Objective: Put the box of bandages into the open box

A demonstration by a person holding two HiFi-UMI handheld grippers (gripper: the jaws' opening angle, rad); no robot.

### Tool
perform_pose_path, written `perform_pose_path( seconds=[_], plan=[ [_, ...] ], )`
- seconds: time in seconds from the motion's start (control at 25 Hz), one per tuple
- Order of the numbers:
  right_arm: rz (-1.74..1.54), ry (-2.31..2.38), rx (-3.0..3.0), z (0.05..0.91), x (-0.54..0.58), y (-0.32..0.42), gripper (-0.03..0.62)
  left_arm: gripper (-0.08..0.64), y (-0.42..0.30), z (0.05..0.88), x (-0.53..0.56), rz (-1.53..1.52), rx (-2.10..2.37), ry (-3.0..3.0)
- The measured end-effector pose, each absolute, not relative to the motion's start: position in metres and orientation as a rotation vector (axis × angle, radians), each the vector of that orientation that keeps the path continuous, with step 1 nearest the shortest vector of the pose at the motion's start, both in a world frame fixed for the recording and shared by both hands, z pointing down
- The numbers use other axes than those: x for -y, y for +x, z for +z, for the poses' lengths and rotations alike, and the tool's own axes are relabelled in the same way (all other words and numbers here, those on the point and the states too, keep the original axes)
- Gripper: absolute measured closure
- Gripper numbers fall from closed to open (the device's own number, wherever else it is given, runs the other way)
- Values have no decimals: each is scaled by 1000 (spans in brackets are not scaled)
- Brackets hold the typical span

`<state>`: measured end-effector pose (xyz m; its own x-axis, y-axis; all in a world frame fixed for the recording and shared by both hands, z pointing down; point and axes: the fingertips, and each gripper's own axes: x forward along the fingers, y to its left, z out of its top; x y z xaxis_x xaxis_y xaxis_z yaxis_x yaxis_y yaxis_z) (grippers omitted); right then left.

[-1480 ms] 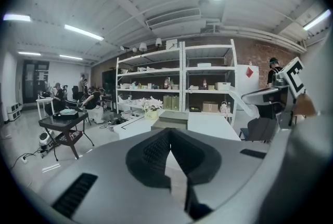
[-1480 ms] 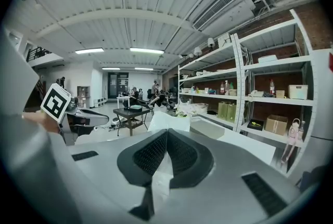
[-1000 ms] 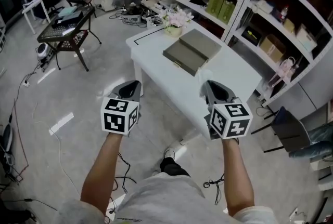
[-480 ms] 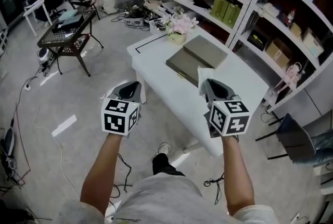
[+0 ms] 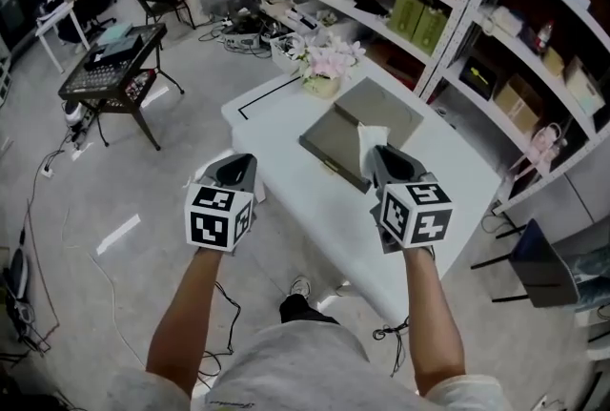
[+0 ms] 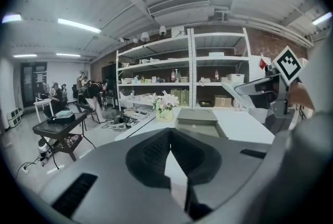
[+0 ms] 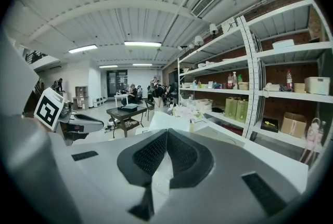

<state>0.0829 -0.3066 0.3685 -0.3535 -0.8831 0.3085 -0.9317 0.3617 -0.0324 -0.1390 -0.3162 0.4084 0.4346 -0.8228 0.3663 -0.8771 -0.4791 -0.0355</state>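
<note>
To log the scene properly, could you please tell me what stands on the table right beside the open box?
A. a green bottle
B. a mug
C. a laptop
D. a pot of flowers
D: the flowers stand on the white table at its far end, just past the open box, and none of the other three is on the table.

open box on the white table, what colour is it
The flat open box is dull olive-grey; the head view shows it best.
</note>
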Motion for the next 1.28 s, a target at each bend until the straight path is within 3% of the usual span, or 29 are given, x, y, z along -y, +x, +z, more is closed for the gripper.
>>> perform_pose_path(
  seconds=[1.28],
  plan=[
    [520, 1403, 2223, 506, 460, 102, 588, 557, -82, 469, 454, 628, 1365, 2469]
  ],
)
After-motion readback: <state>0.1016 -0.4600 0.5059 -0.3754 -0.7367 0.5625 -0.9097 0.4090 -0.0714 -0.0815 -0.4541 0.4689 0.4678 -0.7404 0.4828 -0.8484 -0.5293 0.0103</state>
